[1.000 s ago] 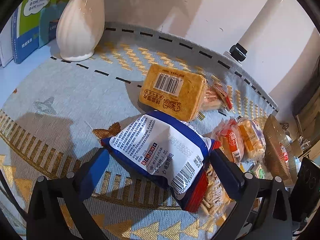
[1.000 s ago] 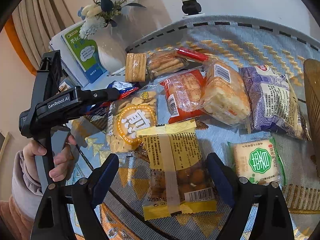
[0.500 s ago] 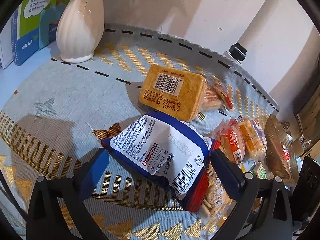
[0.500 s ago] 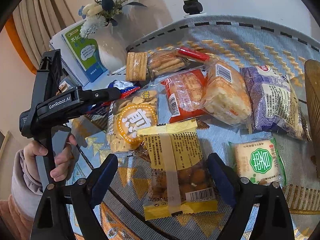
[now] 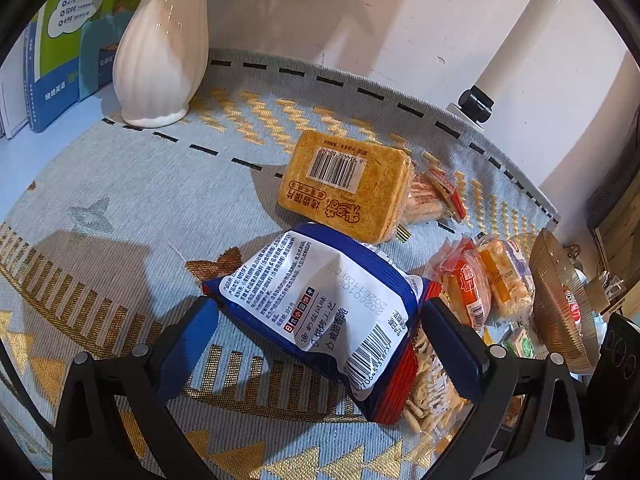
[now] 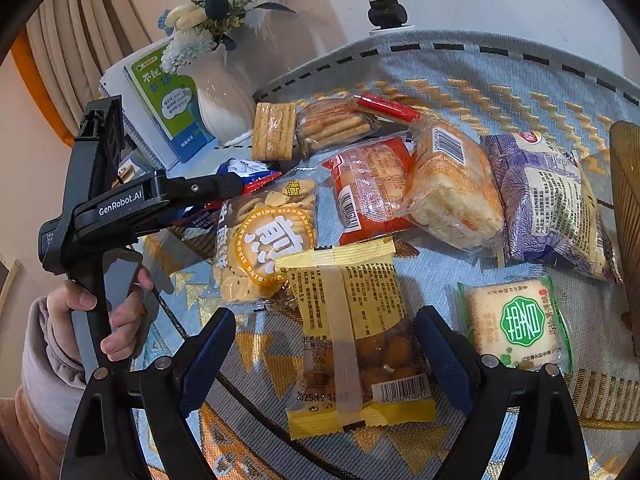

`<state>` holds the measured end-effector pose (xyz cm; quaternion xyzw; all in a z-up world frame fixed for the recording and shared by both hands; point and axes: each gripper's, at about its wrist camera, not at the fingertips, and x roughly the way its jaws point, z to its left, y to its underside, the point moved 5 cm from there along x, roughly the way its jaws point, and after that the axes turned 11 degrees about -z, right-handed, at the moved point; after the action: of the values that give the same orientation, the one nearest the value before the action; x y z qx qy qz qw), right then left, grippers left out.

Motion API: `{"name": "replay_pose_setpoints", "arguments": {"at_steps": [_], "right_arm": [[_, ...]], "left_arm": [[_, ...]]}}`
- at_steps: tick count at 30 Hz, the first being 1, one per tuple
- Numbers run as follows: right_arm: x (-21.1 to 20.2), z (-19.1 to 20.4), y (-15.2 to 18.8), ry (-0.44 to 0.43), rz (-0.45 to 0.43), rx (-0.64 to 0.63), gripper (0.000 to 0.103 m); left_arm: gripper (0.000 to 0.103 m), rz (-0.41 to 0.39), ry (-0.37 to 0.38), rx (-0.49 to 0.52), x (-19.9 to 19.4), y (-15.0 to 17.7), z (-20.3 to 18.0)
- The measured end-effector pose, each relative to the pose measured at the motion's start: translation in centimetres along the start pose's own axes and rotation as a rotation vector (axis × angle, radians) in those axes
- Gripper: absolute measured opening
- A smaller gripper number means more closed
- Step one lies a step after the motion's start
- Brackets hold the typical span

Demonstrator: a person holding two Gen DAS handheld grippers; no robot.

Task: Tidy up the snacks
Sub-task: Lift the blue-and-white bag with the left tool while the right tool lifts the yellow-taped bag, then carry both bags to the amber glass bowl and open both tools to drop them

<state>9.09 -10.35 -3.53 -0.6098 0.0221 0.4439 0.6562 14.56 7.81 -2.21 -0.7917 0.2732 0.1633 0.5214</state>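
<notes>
My left gripper [image 5: 316, 344] is open, its jaws wide on either side of a blue and white snack bag [image 5: 320, 304] that lies on the patterned cloth [image 5: 120, 208]. Beyond it lies an orange biscuit pack [image 5: 348, 188]. My right gripper [image 6: 324, 352] is open around a yellow nut packet [image 6: 352, 332] lying flat. The left gripper body [image 6: 120, 204] shows in the right wrist view with the blue bag [image 6: 244, 172] at its tips.
Several more snacks lie around: a round-cracker bag [image 6: 264, 236], a red pack [image 6: 368, 188], an orange rice cracker pack [image 6: 452, 184], a purple bag [image 6: 548, 204], a green-label cake [image 6: 516, 324]. A white vase [image 5: 160, 52], books [image 5: 68, 40] and a wicker basket [image 5: 560, 304] stand at the edges.
</notes>
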Motion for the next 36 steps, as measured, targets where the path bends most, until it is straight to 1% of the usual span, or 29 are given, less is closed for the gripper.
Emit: {"name": "replay_pose_setpoints", "arguments": {"at_steps": [12,13,14,15,16,17,18,19,20,21,22,23,25,27,29,30,31,32,33,34,35,36], "right_arm": [[0.0,0.1,0.0,-0.004,0.000,0.001,0.090],[0.0,0.1,0.0,-0.004,0.000,0.001,0.089],[0.0,0.0,-0.1,0.001,-0.001,0.001,0.084],[-0.1,-0.1,0.0,0.013,-0.005,0.001,0.079],[-0.2,-0.3,-0.1,0.026,-0.012,0.004,0.058],[-0.3,-0.6,-0.1,0.033,-0.017,0.016,0.044],[-0.3,-0.8,-0.1,0.017,-0.019,0.033,0.044],[-0.4,-1.0,-0.2,0.010,-0.024,0.045,0.043],[-0.6,-1.1,-0.2,0.014,-0.030,0.049,0.043],[-0.7,-1.1,-0.2,0.019,-0.038,0.046,0.043],[-1.0,-1.0,-0.3,0.018,-0.051,0.045,0.043],[-1.4,-1.0,-0.4,0.011,-0.071,0.047,0.042],[-1.6,-1.0,-0.5,0.007,-0.080,0.051,0.042],[-1.4,-1.2,-0.5,0.008,-0.068,0.059,0.042],[-1.5,-1.2,-0.5,0.007,-0.072,0.062,0.042],[-1.5,-1.1,-0.5,0.008,-0.074,0.059,0.042],[-1.6,-1.1,-0.5,0.006,-0.073,0.056,0.042],[-1.6,-1.0,-0.4,0.003,-0.068,0.054,0.042],[-1.5,-1.0,-0.4,0.001,-0.062,0.054,0.042],[-1.3,-0.9,-0.2,0.000,-0.054,0.057,0.042],[-1.1,-0.8,-0.1,-0.005,-0.041,0.063,0.043],[-1.0,-0.8,-0.1,-0.008,-0.035,0.065,0.043]], "left_arm": [[0.102,-0.001,0.000,0.010,0.4,-0.2,-0.4],[0.101,-0.001,0.001,0.011,0.3,-0.1,-0.4],[0.099,-0.008,0.007,0.021,0.2,-0.2,-0.5],[0.091,-0.024,-0.001,0.037,0.0,-0.4,-0.7],[0.087,-0.044,-0.012,0.054,-0.2,-0.5,-0.8],[0.084,-0.061,-0.018,0.077,-0.4,-0.6,-1.0],[0.079,-0.077,-0.021,0.104,-0.6,-0.7,-1.3],[0.072,-0.092,-0.030,0.127,-0.8,-0.8,-1.6],[0.069,-0.107,-0.045,0.156,-1.0,-0.8,-1.9],[0.060,-0.114,-0.049,0.169,-1.1,-0.8,-2.1],[0.039,-0.120,-0.029,0.171,-1.3,-0.9,-2.2],[0.037,-0.114,-0.018,0.174,-1.1,-0.9,-2.4],[0.037,-0.109,-0.023,0.182,-1.0,-0.9,-2.4],[0.037,-0.108,-0.019,0.179,-0.9,-1.0,-2.4],[0.042,-0.101,-0.010,0.167,-0.7,-1.0,-2.3],[0.049,-0.088,-0.009,0.160,-0.5,-1.0,-2.2],[0.062,-0.071,-0.019,0.150,-0.1,-1.0,-2.0],[0.070,-0.059,-0.027,0.140,0.0,-0.7,-1.8],[0.083,-0.046,-0.046,0.130,0.2,-0.6,-1.5],[0.089,-0.029,-0.066,0.113,0.6,-0.5,-1.0],[0.098,-0.012,-0.077,0.075,1.0,-0.5,-0.4],[0.100,-0.007,-0.069,0.046,1.1,-0.6,0.0]]}}
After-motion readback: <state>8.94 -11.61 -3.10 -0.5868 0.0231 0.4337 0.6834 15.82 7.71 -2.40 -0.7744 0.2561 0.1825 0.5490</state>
